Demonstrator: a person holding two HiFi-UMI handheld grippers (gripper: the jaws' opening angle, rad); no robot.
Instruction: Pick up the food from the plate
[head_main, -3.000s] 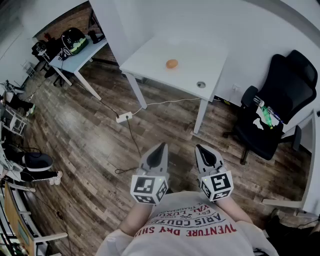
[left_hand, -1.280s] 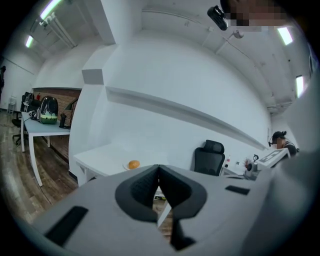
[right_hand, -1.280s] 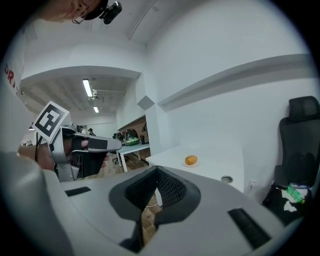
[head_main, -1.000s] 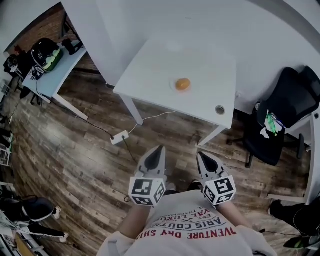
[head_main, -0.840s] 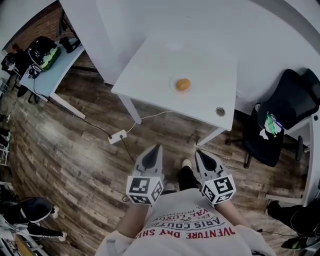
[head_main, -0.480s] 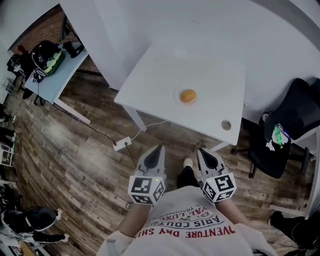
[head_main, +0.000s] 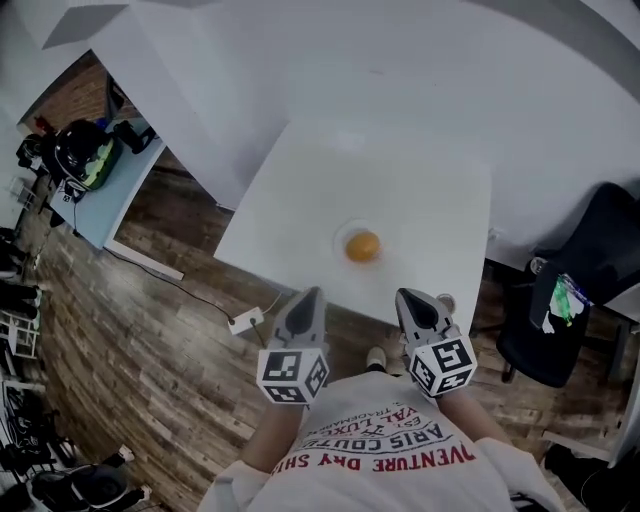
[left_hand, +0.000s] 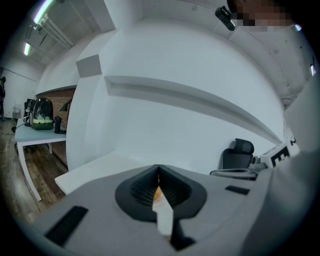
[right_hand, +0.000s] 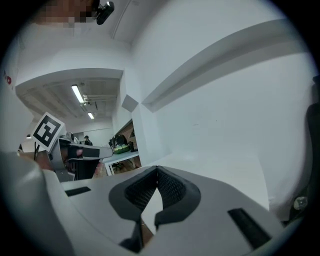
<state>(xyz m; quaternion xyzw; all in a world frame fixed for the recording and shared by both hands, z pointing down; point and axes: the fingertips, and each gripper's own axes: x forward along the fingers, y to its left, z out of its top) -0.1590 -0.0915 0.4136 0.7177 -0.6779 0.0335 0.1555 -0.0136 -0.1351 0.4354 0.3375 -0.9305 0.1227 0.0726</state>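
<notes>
Left gripper and right gripper — jaws together, gripping nothing; food lies ahead on plate; shirt print partly reads "VENTURE DRY".

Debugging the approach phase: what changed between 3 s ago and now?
The person walked up to the white table, so it and the orange food on its plate now lie just ahead of the left tool and right tool. Nothing was taken hold of. Both tools stay shut, empty, side by side at the chest.
</notes>
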